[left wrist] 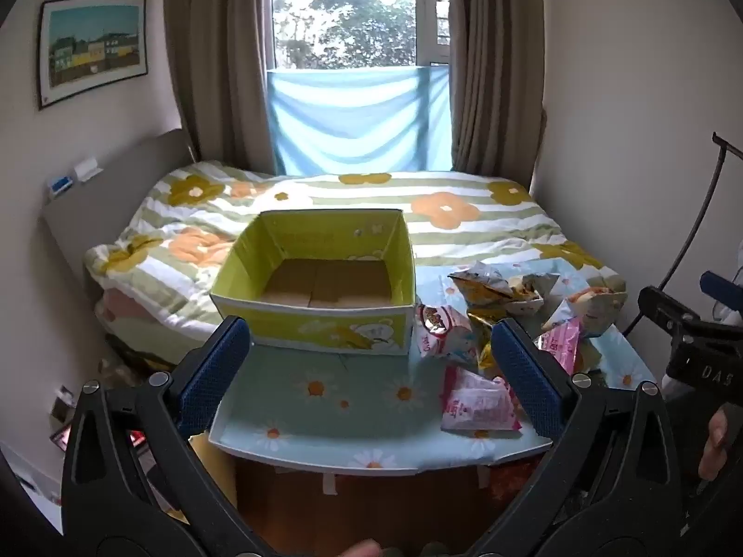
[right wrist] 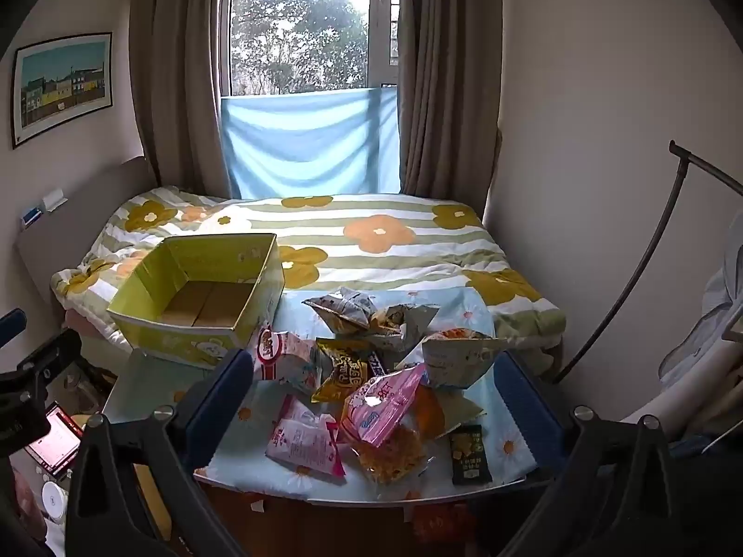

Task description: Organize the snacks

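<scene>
An empty yellow-green cardboard box stands at the far left of a small table with a daisy-print cover. To its right lies a heap of snack packets: a pink packet, a red-and-white one, a yellow one, a small black sachet and grey bags. My left gripper hangs open before the table's near edge, nothing between its blue pads. My right gripper is open too, over the near edge facing the heap, touching nothing.
Behind the table is a bed with a flower-print quilt, then a window with brown curtains. A dark metal rack and hanging clothes stand at the right wall. A lit screen lies on the floor at the left.
</scene>
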Available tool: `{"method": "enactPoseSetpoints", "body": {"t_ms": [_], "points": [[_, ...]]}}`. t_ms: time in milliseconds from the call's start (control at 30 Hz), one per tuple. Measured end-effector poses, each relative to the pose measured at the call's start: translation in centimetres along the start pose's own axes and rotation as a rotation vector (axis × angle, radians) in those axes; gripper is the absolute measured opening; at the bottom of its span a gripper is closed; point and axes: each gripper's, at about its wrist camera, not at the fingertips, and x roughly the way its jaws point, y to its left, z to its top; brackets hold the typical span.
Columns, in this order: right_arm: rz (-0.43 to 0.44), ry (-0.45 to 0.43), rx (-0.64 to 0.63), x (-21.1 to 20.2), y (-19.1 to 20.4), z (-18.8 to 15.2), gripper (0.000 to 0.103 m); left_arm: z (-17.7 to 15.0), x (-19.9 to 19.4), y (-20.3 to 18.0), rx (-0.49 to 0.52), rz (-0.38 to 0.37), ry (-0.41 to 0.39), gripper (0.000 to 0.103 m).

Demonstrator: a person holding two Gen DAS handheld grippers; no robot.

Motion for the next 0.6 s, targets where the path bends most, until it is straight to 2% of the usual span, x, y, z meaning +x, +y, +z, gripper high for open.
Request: {"method": "enactPoseSetpoints", "body": {"t_ms": [133, 233, 333, 433, 600], "points": [[0.006, -0.001, 0.005, 0.1, 0.0, 0.1, 0.103, 0.2, -0.1, 1.0, -0.019, -0.042, -0.002, 0.103], [0.01, -0.002, 0.004, 0.2, -0.1, 0.2, 0.103, 0.6, 0.2, 1.4, -0.007, -0.022, -0.014, 0.103], [0.006, 0.001, 0.003, 0.4, -0.2, 0.3, 0.103, 1.2, 0.4, -0.9, 0.027, 0.002, -0.008, 0.103], [-0.002, -0.004, 0.011, 0.6, -1.0, 1.1, 0.103, 0.9, 0.8, -0.7, 0.023, 0.003, -0.007, 0.103], [-0.012, -0.002, 0.007, 0.7, 0.0, 0.6, 0.103, 0.9, 1.0, -0.6, 0.019, 0.005, -0.006, 0.103]]}}
